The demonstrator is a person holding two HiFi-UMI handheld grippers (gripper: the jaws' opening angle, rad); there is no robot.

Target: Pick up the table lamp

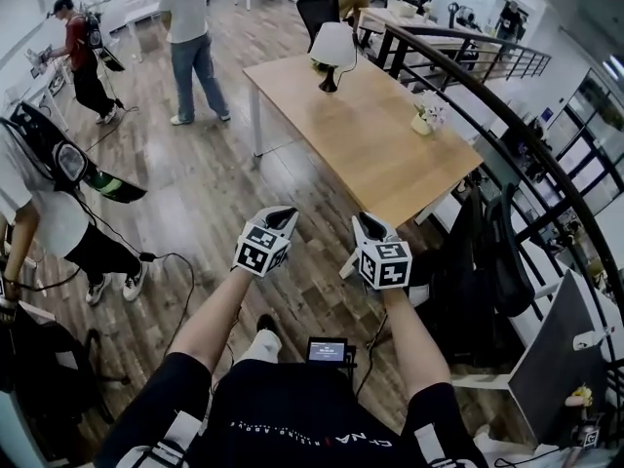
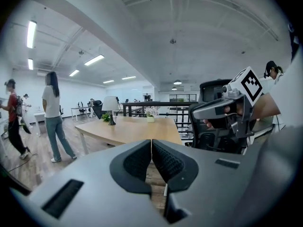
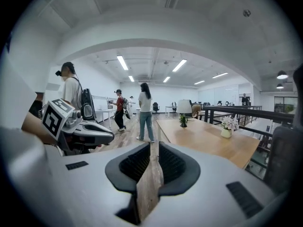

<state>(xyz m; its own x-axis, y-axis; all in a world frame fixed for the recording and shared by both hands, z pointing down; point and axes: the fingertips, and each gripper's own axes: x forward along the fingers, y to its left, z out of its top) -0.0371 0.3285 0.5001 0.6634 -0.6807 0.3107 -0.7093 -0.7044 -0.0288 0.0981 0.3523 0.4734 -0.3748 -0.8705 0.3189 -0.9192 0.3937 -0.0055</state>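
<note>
The table lamp [image 1: 331, 52], with a white shade and a dark base, stands at the far end of a long wooden table [image 1: 361, 135]. It also shows small in the left gripper view as the lamp [image 2: 111, 104] and in the right gripper view as the lamp [image 3: 183, 107]. My left gripper [image 1: 286, 213] and right gripper [image 1: 364, 220] hang side by side over the floor, short of the table's near end and far from the lamp. The left gripper [image 2: 151, 142] is shut, tips touching, and holds nothing. On the right gripper [image 3: 155, 148] a narrow slit shows floor between the pads.
A small white flower pot [image 1: 423, 120] sits on the table's right side. A person [image 1: 190, 37] stands left of the table, others [image 1: 83, 57] further left. A black railing [image 1: 487, 96] runs along the right. Dark chairs and bags [image 1: 478, 252] crowd the near right.
</note>
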